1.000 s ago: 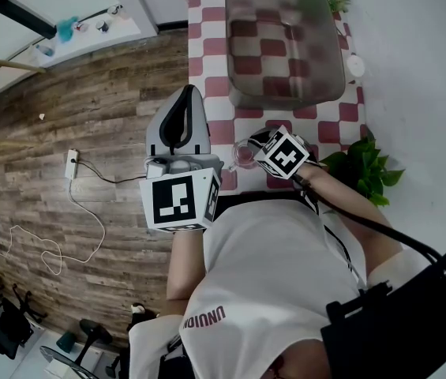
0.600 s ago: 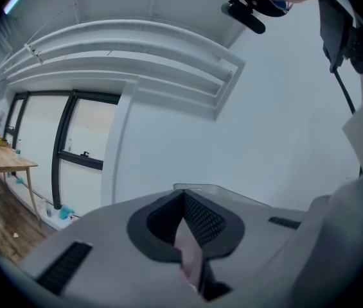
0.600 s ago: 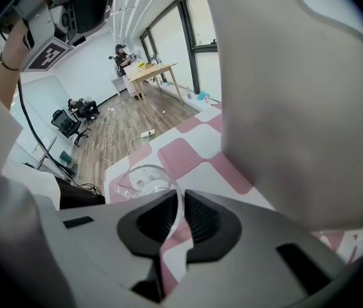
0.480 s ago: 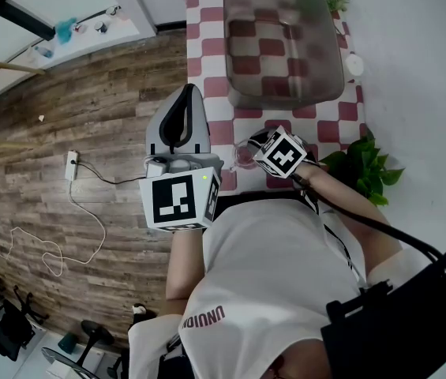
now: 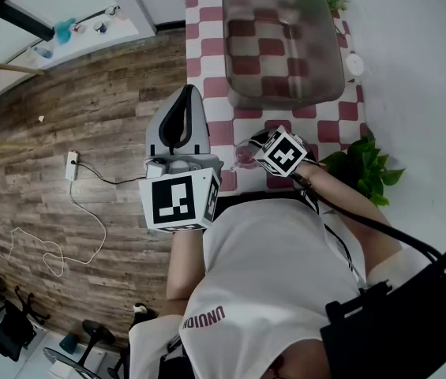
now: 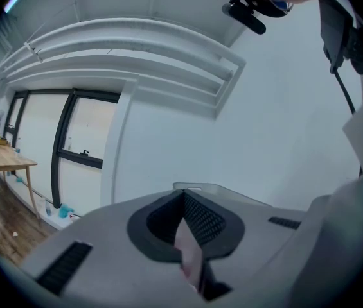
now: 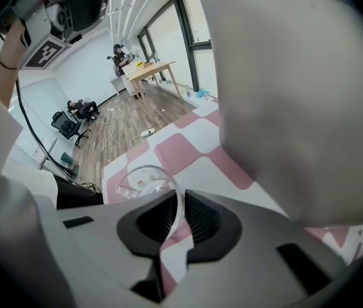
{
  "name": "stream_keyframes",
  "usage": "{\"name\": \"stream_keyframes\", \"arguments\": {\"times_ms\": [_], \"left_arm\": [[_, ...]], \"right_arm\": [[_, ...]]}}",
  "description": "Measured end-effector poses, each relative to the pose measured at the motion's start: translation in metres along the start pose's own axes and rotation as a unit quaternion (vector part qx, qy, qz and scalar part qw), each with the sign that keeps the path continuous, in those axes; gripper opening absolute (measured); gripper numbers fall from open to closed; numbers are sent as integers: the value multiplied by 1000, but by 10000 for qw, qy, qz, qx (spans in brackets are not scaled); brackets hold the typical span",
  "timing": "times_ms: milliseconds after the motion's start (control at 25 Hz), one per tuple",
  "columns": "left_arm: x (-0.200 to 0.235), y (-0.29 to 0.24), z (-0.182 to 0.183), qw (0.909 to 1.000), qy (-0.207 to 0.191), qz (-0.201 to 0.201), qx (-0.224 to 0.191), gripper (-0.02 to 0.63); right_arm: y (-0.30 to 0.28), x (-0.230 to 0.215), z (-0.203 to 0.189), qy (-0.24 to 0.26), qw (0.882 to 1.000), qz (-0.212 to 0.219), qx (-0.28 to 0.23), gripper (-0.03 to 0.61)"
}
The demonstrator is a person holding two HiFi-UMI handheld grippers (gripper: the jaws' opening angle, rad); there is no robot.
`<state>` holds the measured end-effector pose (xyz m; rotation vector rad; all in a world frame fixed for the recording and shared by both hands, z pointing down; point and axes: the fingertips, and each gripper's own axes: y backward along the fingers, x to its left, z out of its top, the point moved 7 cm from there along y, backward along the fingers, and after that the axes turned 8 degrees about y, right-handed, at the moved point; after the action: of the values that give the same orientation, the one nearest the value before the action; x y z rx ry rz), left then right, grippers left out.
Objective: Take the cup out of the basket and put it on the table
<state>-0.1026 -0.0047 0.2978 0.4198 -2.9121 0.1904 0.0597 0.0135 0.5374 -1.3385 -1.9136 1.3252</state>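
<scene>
Pinching the clear glass cup (image 7: 144, 178) by its wall in my right fingers (image 7: 205, 221), clear of the grey translucent basket (image 5: 282, 46), low over the red-checked table (image 5: 211, 85) for set-down. Left fingers (image 6: 202, 219) closed, empty, parked aside.

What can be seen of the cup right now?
The cup is clear, glass-like, with a round rim, about upright. The right claw is shut on its near wall. It is outside the grey basket, low over the red-and-white checked cloth; whether it rests on the cloth cannot be told.
</scene>
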Motion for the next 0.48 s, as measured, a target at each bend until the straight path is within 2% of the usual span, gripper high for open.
{"name": "stream_keyframes", "arguments": {"times_ms": [480], "left_arm": [[0,-3,-2,10000,9,13,35,11]], "right_arm": [[-5,-3,-3,-71,9999,77,29,44]]}}
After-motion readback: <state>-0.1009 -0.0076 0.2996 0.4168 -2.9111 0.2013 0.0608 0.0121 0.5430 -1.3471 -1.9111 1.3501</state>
